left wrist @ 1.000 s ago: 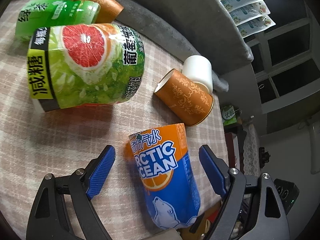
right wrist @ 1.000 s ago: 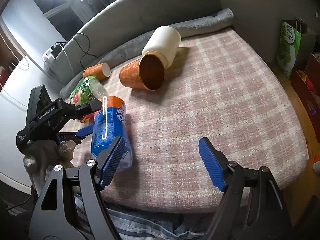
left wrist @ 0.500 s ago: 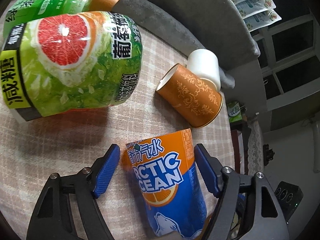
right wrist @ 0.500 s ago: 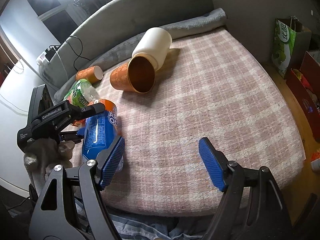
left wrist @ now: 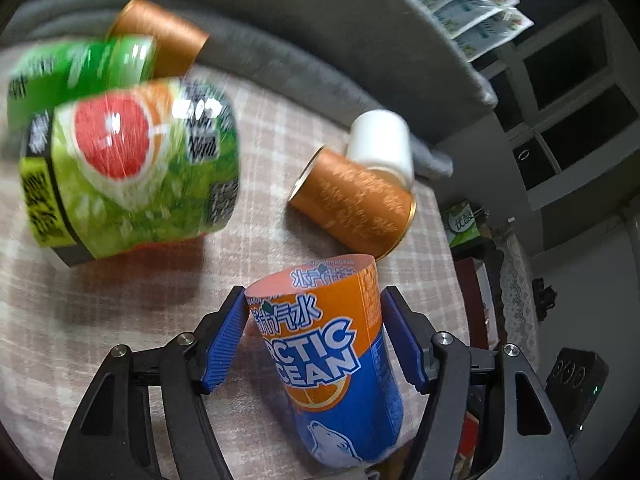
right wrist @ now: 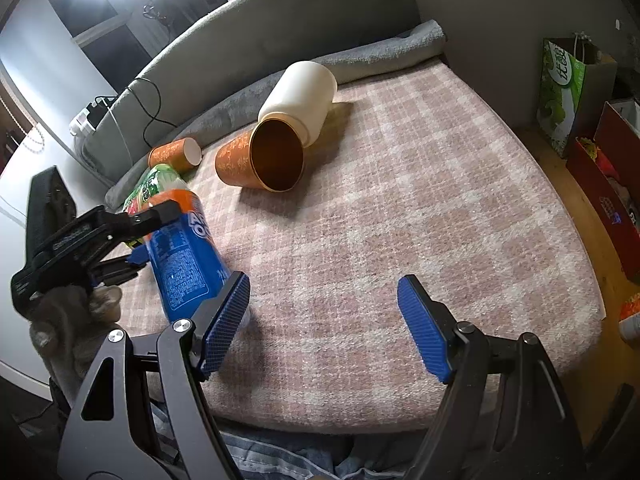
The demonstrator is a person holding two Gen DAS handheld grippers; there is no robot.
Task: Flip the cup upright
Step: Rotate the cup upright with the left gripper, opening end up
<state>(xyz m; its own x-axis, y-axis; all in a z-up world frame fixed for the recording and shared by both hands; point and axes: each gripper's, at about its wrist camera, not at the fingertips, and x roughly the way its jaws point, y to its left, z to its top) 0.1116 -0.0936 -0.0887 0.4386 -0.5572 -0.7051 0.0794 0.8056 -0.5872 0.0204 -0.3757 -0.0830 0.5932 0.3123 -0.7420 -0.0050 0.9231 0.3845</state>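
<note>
Now the left gripper (left wrist: 314,338) clamps the Arctic Ocean cup (left wrist: 334,354), tilted; it needs rotating upright. The right gripper (right wrist: 322,326) hangs released nearby.

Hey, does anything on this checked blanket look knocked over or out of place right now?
Yes. Every cup lies on its side: the patterned orange cup with the white cup against it, and a smaller orange cup by the grey edge. The left gripper is clamped on the tilted blue-and-orange cup.
</note>
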